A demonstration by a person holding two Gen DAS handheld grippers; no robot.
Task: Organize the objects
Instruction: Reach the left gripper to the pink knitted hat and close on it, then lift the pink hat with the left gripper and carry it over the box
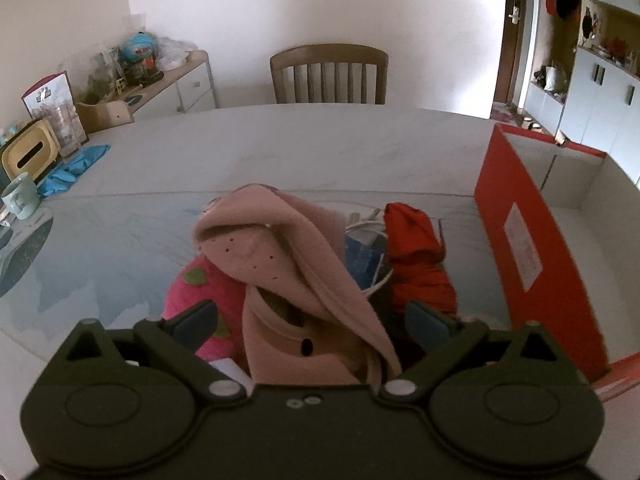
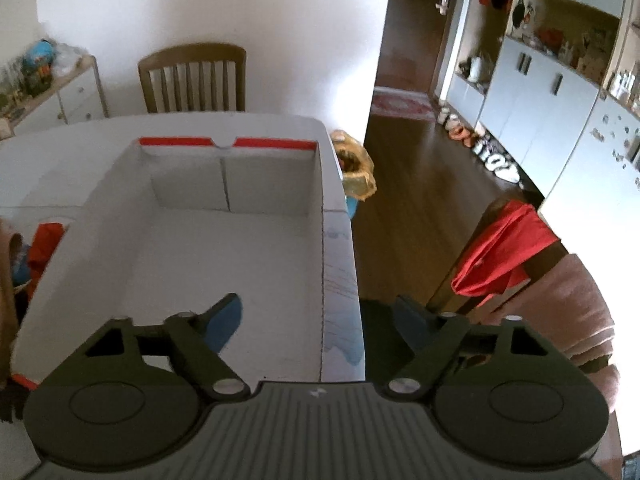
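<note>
The left gripper points down at a pile on the table, its jaws spread either side of a pink cloth. A pink plush lies left, a red cloth right, beside the red box.

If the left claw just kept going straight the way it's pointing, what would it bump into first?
Most likely the pink plush toy: it lies between the open fingers of the left gripper, ahead of the red cloth. How close it is, the fisheye view leaves unclear.
</note>
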